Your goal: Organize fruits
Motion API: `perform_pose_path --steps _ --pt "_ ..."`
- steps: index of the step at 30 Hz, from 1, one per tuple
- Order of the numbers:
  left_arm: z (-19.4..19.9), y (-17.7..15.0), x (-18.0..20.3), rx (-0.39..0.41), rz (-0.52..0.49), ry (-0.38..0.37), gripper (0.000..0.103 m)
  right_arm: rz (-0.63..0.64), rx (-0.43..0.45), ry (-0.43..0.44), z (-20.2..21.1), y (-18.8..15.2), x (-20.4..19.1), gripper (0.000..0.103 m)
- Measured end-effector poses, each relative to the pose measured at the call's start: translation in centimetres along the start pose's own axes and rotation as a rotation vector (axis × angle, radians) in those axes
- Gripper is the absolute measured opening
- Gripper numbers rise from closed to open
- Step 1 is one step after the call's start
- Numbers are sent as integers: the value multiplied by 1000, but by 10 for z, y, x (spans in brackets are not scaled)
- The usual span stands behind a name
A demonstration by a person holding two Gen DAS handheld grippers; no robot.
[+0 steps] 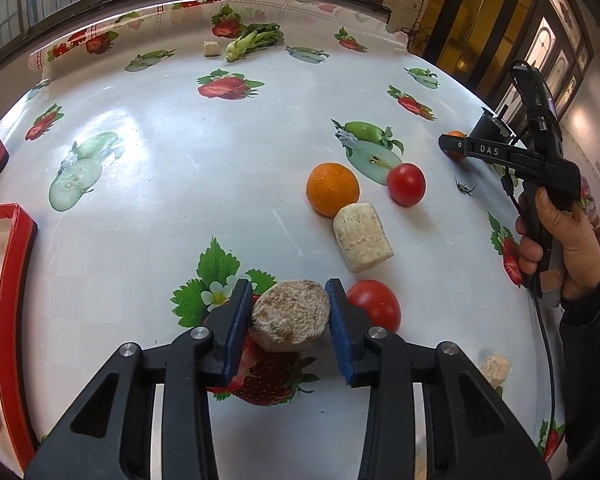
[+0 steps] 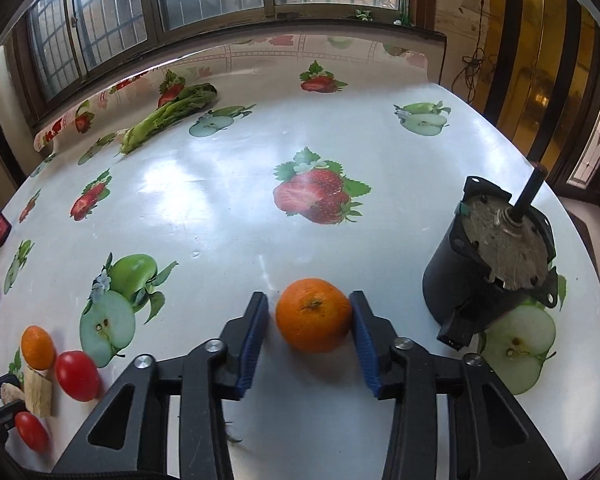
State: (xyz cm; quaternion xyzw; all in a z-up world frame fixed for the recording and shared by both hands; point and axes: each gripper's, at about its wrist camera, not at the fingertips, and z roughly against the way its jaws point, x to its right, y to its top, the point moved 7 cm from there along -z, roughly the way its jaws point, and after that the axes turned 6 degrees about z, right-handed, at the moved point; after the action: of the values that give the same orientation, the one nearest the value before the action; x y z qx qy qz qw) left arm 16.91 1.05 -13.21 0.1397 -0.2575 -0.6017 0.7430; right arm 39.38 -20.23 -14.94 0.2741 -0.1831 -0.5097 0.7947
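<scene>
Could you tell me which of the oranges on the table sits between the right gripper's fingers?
The orange beside the black motor, framed by the right gripper; another orange lies far left, touching a tomato.

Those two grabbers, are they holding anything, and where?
Left gripper clamps the beige chunk by its sides. Right gripper straddles the orange; grip uncertain.

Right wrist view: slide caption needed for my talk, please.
Right tool straddles an orange on the fruit-print tablecloth, a black motor standing beside it.
</scene>
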Motion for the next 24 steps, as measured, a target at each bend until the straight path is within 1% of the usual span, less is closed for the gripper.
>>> perform_pose_path --steps 4,9,18,24 --pt "6 -3 -3 6 6 4 34 16 11 39 11 -6 -12 35" --pt "20 -6 -9 25 26 9 34 28 30 104 36 -14 -35 35" --pt "59 -13 -32 87 81 36 35 80 65 229 87 -32 -95 35" --pt "83 -20 -52 125 120 57 35 128 70 300 108 -43 -138 35"
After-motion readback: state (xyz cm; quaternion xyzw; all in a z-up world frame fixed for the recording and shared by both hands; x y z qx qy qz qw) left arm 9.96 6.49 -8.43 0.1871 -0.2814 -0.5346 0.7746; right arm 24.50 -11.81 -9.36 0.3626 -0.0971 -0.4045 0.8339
